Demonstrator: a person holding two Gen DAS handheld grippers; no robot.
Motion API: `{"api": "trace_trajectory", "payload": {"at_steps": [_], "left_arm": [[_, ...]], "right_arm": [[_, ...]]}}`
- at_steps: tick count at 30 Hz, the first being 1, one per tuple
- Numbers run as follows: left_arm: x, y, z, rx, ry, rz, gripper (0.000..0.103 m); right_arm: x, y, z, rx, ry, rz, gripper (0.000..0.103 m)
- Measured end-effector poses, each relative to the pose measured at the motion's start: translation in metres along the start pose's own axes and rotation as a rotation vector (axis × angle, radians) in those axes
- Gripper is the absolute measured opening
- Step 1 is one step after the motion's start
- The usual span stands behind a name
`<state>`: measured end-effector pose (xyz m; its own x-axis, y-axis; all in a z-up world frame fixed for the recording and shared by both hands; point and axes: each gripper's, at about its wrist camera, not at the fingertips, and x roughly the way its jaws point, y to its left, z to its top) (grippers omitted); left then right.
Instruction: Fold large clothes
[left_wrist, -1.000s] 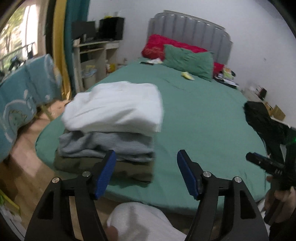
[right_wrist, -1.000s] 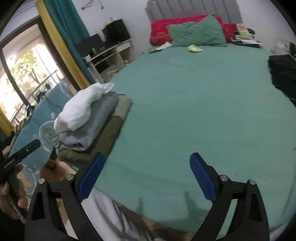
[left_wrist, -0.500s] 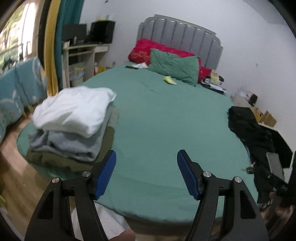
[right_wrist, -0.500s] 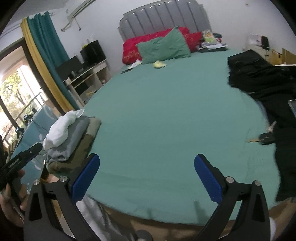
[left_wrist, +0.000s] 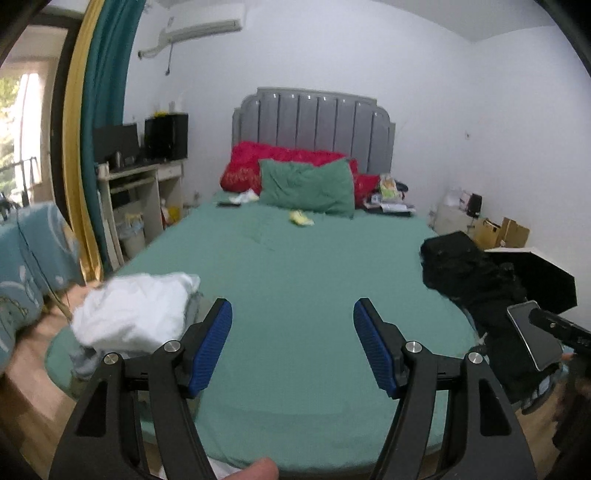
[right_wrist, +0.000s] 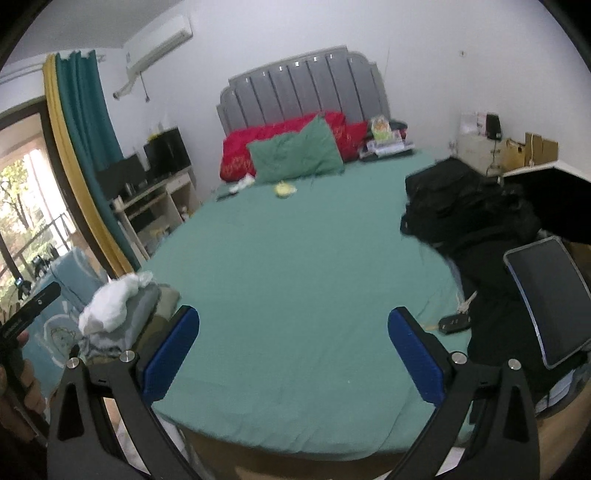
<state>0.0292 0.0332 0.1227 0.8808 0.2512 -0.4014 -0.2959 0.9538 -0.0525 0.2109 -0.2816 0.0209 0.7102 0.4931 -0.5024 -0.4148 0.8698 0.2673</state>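
Both grippers hung above the near edge of the round bed covered in a green sheet (left_wrist: 295, 280), with nothing between their fingers. The left gripper (left_wrist: 292, 345) had its 2 blue-padded fingers (left_wrist: 212, 345) apart, as wide as 1 second earlier. The right gripper (right_wrist: 293, 354) had its fingers (right_wrist: 170, 356) spread very wide; its jaws had just been opening a little further, empty.

Compared with 1 second earlier, both views had lifted and swung away from the stack of folded clothes, white on grey on olive (left_wrist: 133, 314). That stack had sat directly ahead of the left fingers; now it lay left of and just beyond the left finger, at the bed's edge. In the right wrist view it showed left of the left-hand finger (right_wrist: 122, 317).

The heap of unfolded black clothing (right_wrist: 465, 206), earlier barely visible, now lay beyond and right of the right fingers, with a dark-screened phone (right_wrist: 550, 299) resting nearer on it.
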Motion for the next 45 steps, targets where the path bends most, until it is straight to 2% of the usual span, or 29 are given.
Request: {"api": "trace_trajectory", "payload": {"at_steps": [7, 10, 13, 16, 18, 21, 27, 32, 40, 45], "left_arm": [[-0.04, 0.0, 0.022, 0.036, -0.149, -0.002, 0.072], [-0.055, 0.003, 0.028, 0.052, -0.199, 0.005, 0.075], [-0.064, 0.01, 0.031, 0.032, -0.213, -0.007, 0.076], [-0.071, 0.024, 0.034, -0.03, -0.215, -0.061, 0.076], [-0.072, 0.033, 0.034, -0.052, -0.227, -0.038, 0.076], [-0.07, 0.042, 0.032, -0.053, -0.238, -0.001, 0.076], [-0.058, 0.055, 0.024, -0.051, -0.209, -0.014, 0.076], [-0.051, 0.064, 0.016, -0.059, -0.187, 0.005, 0.076], [-0.034, 0.068, 0.011, -0.047, -0.152, 0.006, 0.076], [-0.026, 0.069, 0.005, -0.059, -0.131, -0.002, 0.076]], "right_arm": [[-0.053, 0.026, 0.022, -0.074, -0.134, -0.012, 0.101], [-0.075, 0.041, 0.028, -0.115, -0.22, -0.007, 0.101], [-0.09, 0.056, 0.033, -0.13, -0.311, -0.019, 0.101], [-0.099, 0.07, 0.036, -0.138, -0.386, -0.075, 0.102], [-0.099, 0.077, 0.038, -0.133, -0.398, -0.09, 0.102], [-0.092, 0.085, 0.037, -0.132, -0.382, -0.041, 0.102], [-0.072, 0.091, 0.034, -0.129, -0.314, 0.092, 0.102], [-0.045, 0.102, 0.028, -0.173, -0.249, 0.034, 0.102], [-0.013, 0.104, 0.018, -0.175, -0.17, 0.033, 0.102], [-0.005, 0.098, 0.016, -0.162, -0.155, 0.025, 0.102]]}}
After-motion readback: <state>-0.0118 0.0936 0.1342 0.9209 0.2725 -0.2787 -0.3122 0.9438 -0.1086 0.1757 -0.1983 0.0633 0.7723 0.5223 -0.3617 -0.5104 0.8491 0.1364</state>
